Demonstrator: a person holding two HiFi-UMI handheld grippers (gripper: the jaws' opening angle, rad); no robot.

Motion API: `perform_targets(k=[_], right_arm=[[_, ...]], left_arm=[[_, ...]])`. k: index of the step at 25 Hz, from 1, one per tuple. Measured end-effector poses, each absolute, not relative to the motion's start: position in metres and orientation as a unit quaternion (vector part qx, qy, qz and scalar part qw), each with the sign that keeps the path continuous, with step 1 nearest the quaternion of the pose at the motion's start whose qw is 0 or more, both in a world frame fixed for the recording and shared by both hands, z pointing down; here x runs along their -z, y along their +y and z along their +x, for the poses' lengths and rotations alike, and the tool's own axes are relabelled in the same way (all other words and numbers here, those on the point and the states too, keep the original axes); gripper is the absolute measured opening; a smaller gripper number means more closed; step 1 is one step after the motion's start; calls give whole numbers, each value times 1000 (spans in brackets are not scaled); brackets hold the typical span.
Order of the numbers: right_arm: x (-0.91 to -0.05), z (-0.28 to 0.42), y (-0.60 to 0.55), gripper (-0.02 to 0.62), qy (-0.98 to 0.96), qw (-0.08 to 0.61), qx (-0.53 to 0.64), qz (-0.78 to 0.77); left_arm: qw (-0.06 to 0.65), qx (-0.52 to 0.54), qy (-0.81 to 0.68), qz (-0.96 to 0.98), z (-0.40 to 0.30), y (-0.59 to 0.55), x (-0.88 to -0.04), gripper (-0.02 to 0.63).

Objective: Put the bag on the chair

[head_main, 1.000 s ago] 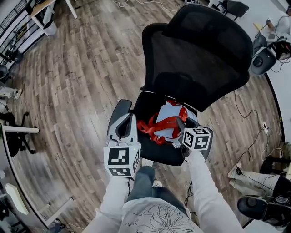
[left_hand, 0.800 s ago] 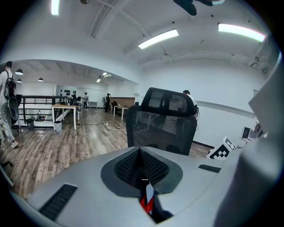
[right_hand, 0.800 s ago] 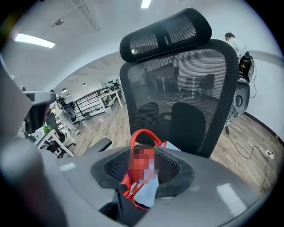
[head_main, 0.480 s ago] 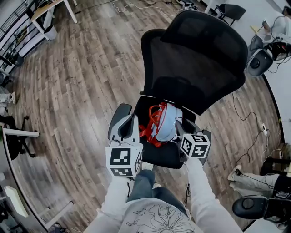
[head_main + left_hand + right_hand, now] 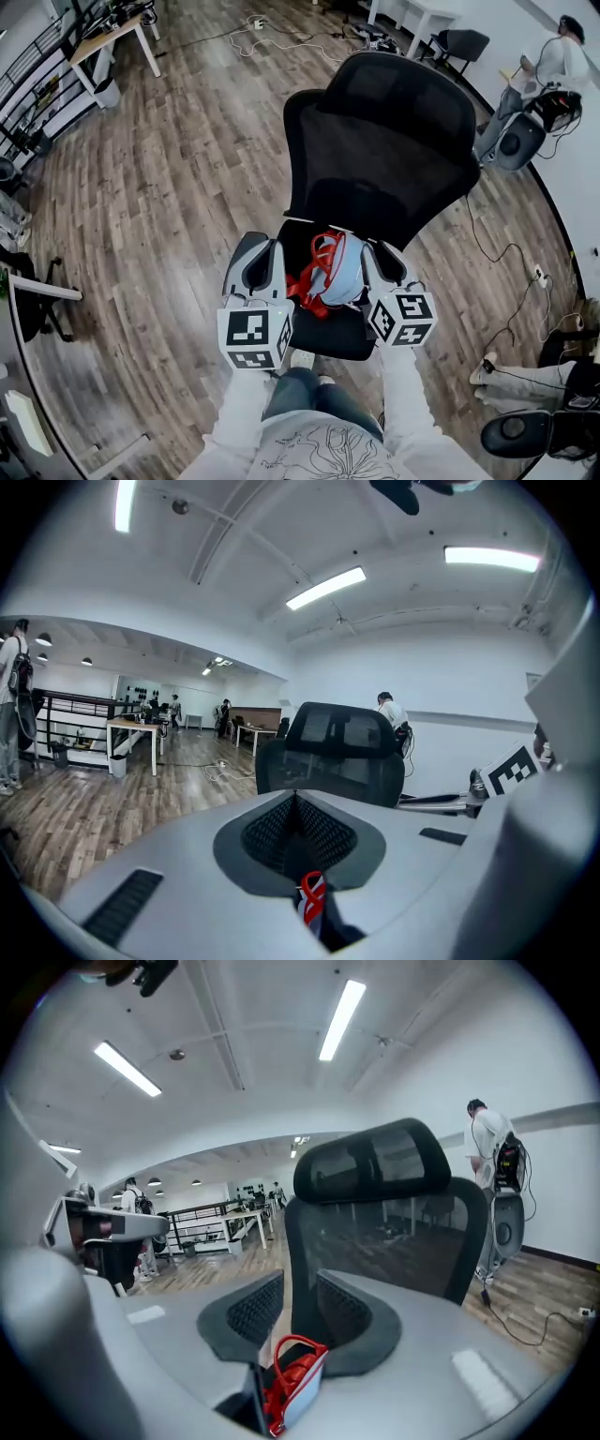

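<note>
Bag [image 5: 342, 269] on chair [image 5: 384, 141] seat, 12 o'clock. Left gripper [image 5: 265, 259] closed, empty. Right gripper [image 5: 382, 261] closing, bag not pinched. Placement seems done; withdraw next.

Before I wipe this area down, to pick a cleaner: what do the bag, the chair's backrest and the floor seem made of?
Bag: soft pale cloth with red handles, probably fabric; it slumps and creases. Backrest: black matte mesh; the room shows through it. Floor: wood-grain planks, slight sheen; wood or laminate, cannot tell.
</note>
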State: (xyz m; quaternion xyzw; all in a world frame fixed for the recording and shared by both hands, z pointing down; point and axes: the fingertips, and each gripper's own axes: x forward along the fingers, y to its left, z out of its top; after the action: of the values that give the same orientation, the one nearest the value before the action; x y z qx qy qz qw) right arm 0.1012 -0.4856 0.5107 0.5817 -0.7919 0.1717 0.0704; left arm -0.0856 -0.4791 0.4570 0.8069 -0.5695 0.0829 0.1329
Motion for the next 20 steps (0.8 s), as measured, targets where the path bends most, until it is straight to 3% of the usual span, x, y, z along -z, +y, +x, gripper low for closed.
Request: perform_targets(k=[12, 20], right_arm=[[-372, 119, -442, 49, -792, -3, -39, 609], [-322, 141, -403, 49, -779, -41, -1, 625]], left_arm=[[62, -14, -593, 803, -62, -429, -352, 5], [36, 12, -606, 794, -53, -388, -314, 6]])
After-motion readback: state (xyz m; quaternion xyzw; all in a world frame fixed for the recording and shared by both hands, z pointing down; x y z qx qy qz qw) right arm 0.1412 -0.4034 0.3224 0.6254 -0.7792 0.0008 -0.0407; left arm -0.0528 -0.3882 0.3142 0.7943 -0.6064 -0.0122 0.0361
